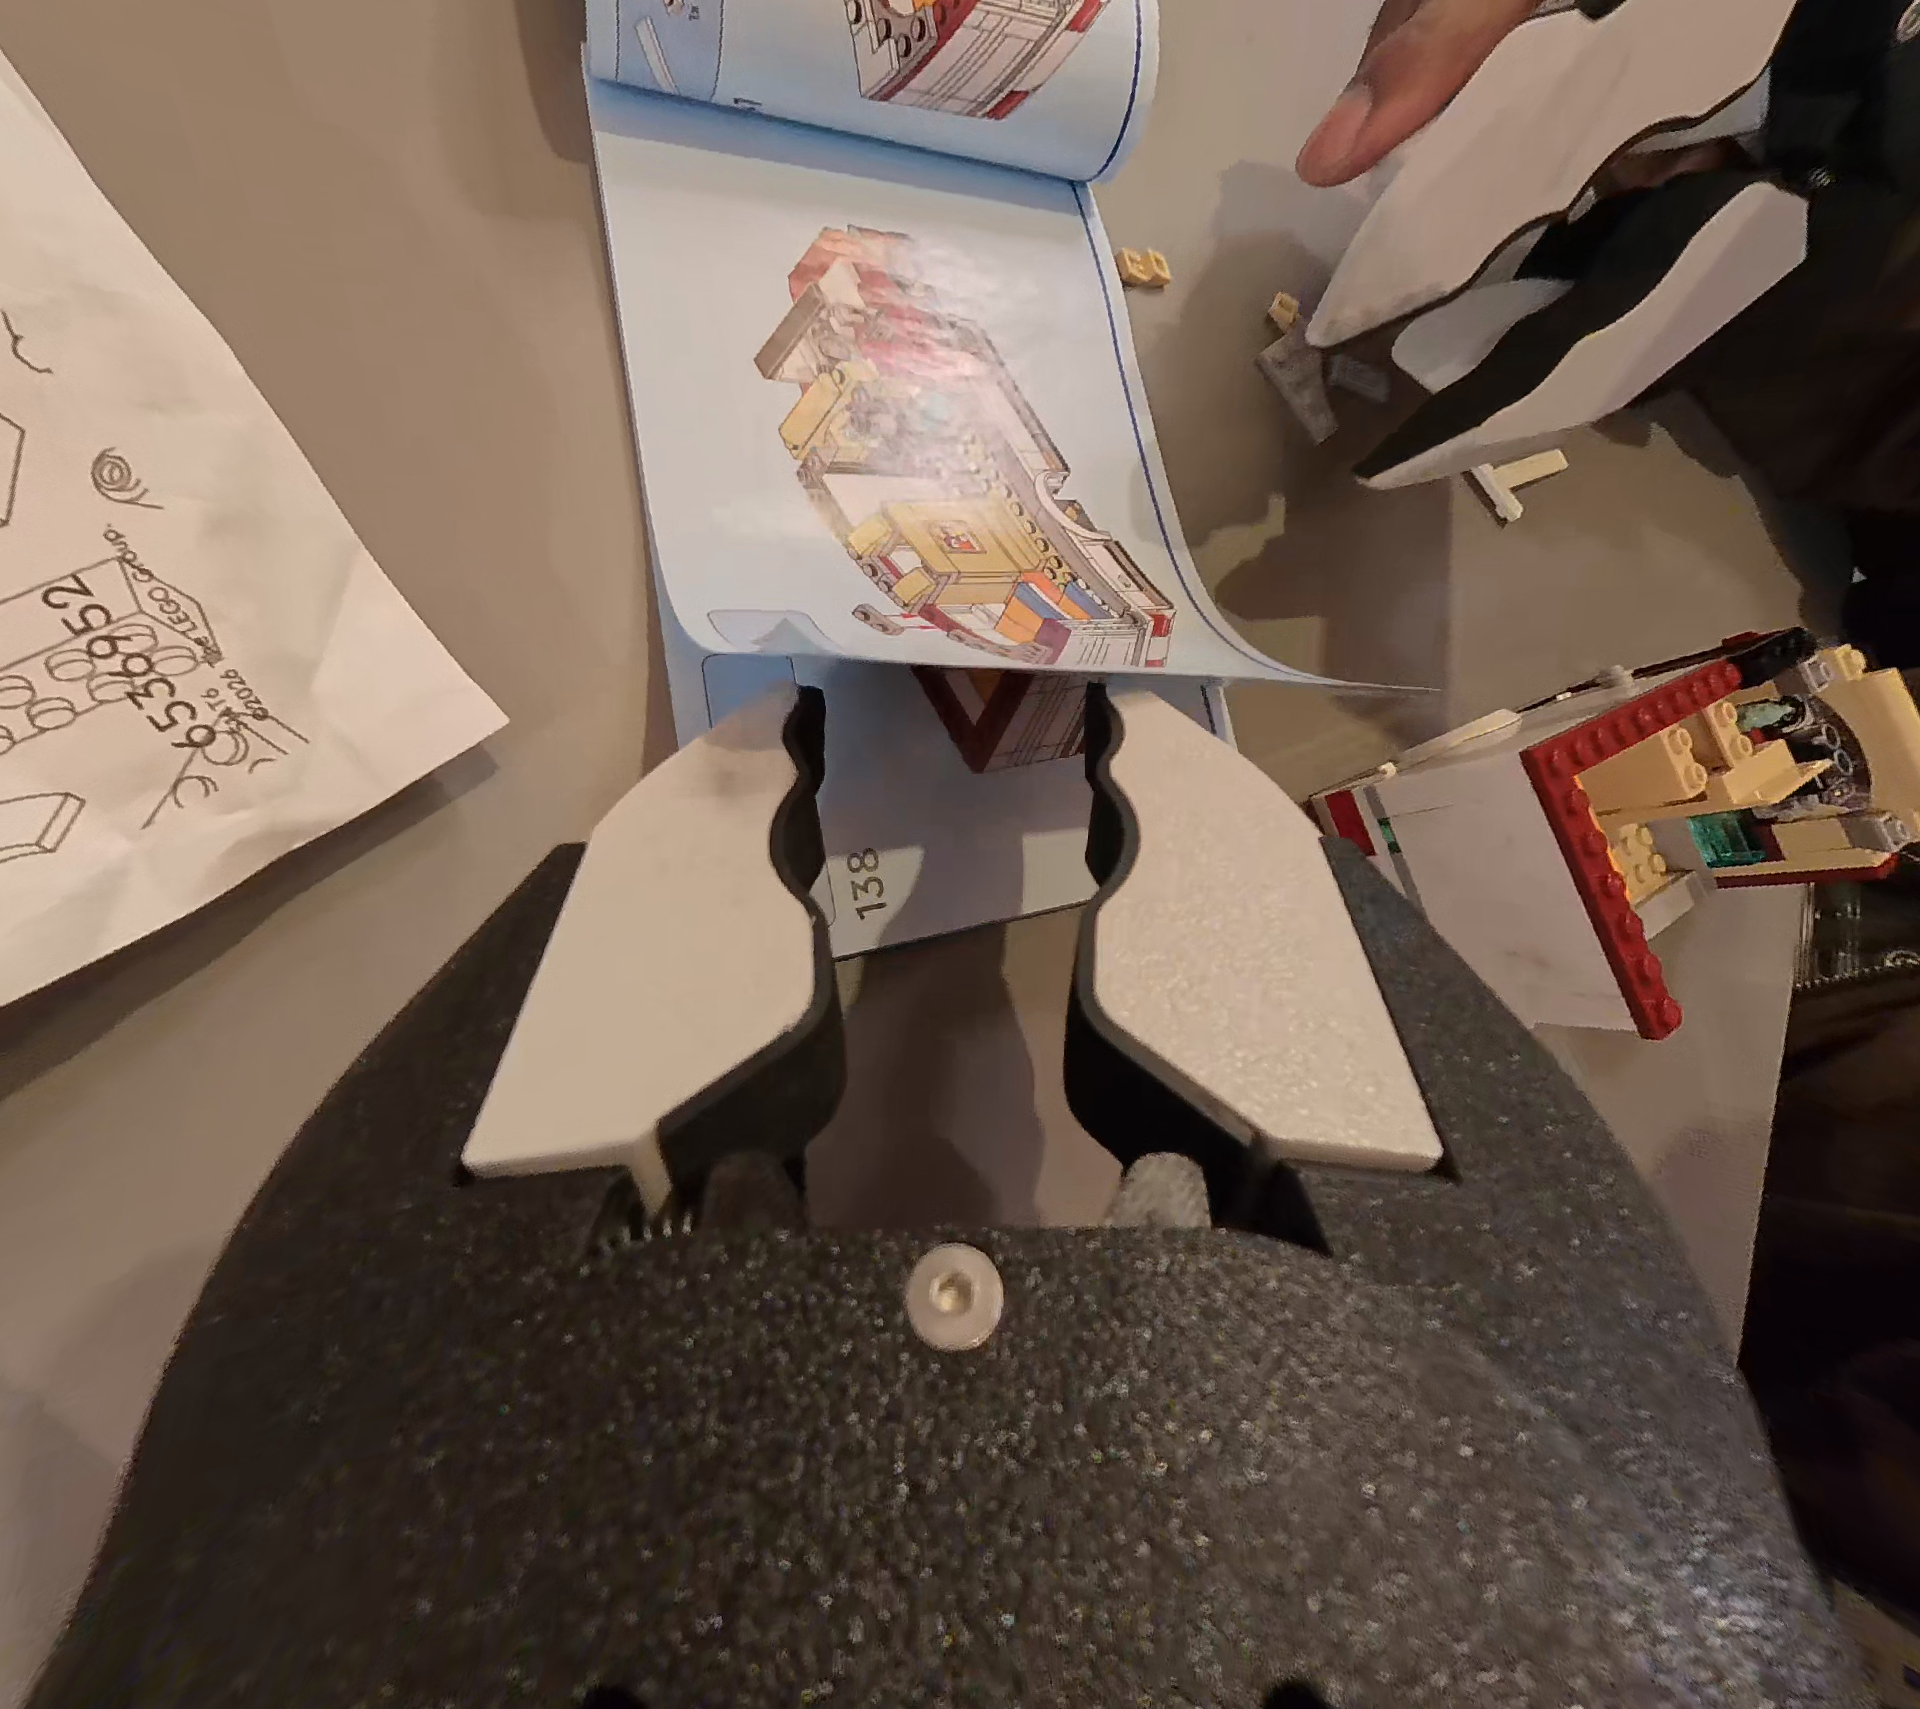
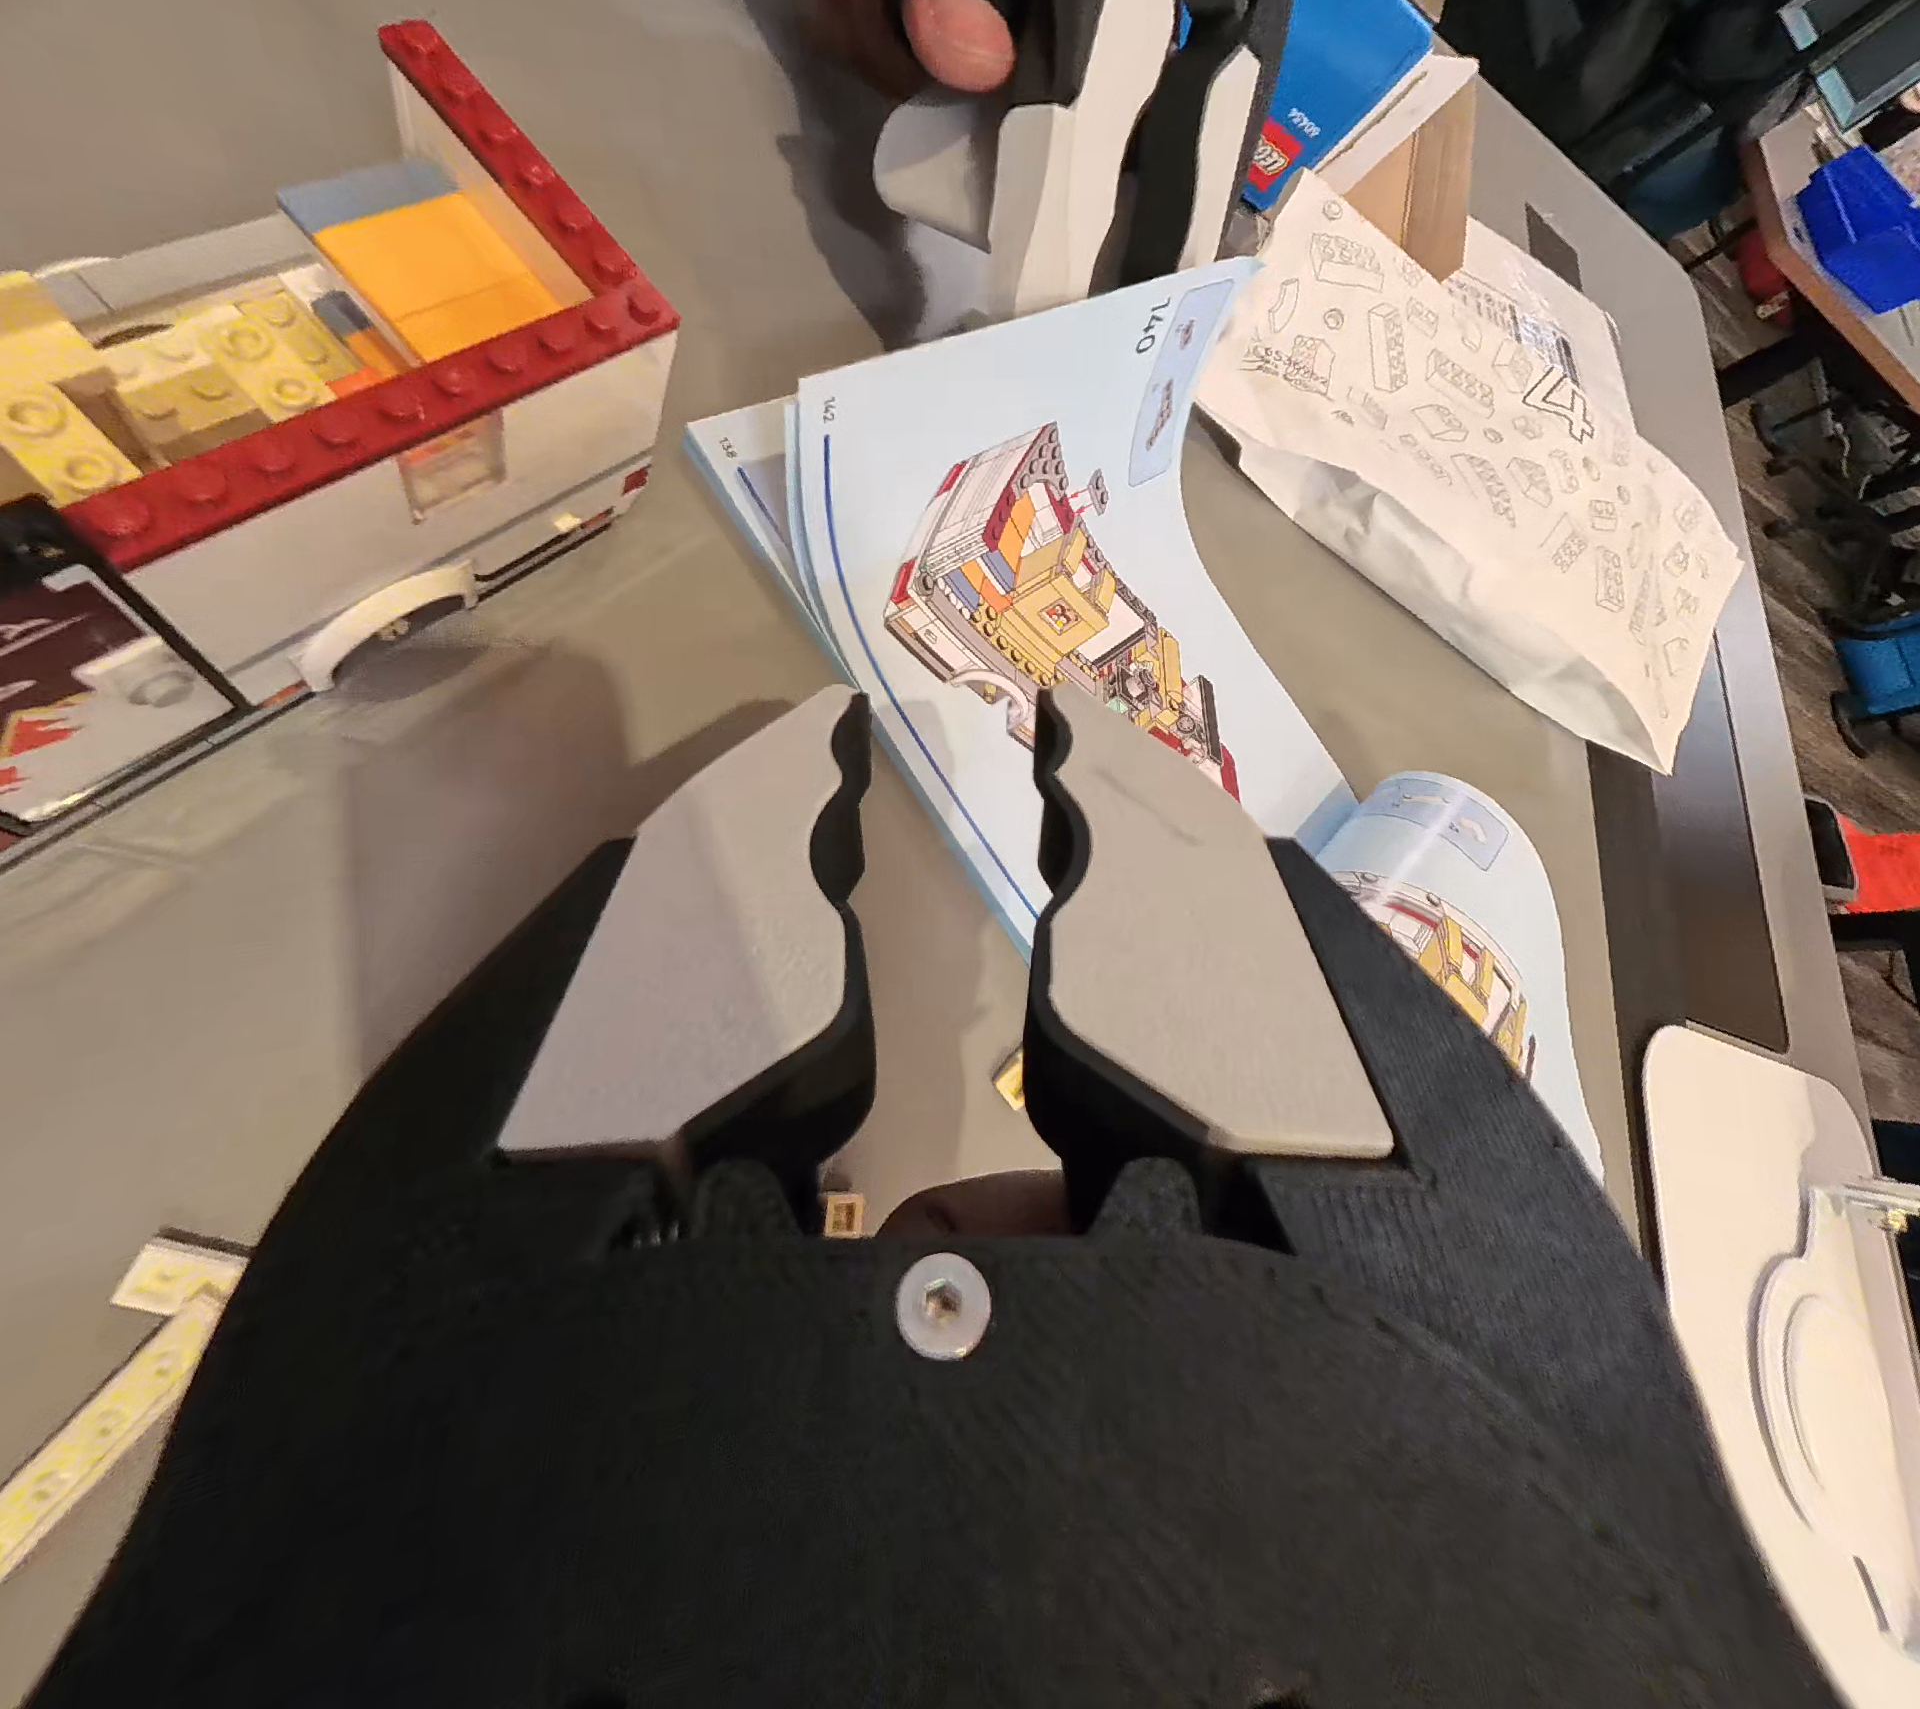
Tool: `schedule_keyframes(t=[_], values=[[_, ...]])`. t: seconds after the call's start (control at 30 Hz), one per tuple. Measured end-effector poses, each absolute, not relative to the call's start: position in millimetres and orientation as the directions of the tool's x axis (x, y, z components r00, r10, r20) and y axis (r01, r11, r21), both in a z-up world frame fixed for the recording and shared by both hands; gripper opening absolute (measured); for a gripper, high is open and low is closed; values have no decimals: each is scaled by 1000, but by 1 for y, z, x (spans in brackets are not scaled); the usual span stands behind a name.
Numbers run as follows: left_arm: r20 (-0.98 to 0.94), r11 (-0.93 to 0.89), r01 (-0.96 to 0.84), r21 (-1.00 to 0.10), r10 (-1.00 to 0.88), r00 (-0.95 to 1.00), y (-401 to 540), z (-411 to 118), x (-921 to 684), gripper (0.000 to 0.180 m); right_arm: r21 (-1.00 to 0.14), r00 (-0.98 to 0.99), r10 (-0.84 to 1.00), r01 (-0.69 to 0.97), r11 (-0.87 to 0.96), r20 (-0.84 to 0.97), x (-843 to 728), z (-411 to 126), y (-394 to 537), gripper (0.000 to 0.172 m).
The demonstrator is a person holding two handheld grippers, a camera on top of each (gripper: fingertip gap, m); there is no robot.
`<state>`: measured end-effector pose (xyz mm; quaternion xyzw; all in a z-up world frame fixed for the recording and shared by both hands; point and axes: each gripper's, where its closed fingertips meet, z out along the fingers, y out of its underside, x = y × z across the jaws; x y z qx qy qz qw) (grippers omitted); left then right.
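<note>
At centre of the left wrist view, the left hand-held gripper (image 1: 951, 724) stands wide open and empty over the booklet (image 1: 914, 433), whose curled page lifts just beyond its tips. Centre of the right wrist view, the right hand-held gripper (image 2: 951, 714) hovers part open, empty, at the page edge. Upper left, the brick model (image 2: 343, 412) rests on the bench (image 2: 260, 932).

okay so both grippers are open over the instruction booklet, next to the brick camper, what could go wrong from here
1. The booklet's top page curls up unheld, just ahead of the open left gripper; it may flop over or crease if bumped.
2. The open right gripper hovers above small loose bricks; it could scatter them.
3. The brick camper sits close enough to be knocked.
</note>
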<state>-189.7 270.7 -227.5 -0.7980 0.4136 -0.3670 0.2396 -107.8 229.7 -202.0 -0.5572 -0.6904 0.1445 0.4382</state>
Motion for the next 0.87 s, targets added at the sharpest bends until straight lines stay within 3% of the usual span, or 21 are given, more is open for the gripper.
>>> schedule_keyframes(t=[0.3, 0.57, 0.87], values=[[388, -545, -487, -682, -835, 390, 271, -229, -190, 48, -682, 73, 879, 661, 312, 472, -101, -201, 238, 29], [357, -513, -509, -692, -855, 376, 270, -230, -190, 48, -764, 321, 834, 622, 172, 449, -69, -192, 237, 28], [341, -499, -510, -701, -862, 376, 271, -230, -193, 47, -794, 449, 737, 577, 192, 505, -54, -191, 238, 26]])
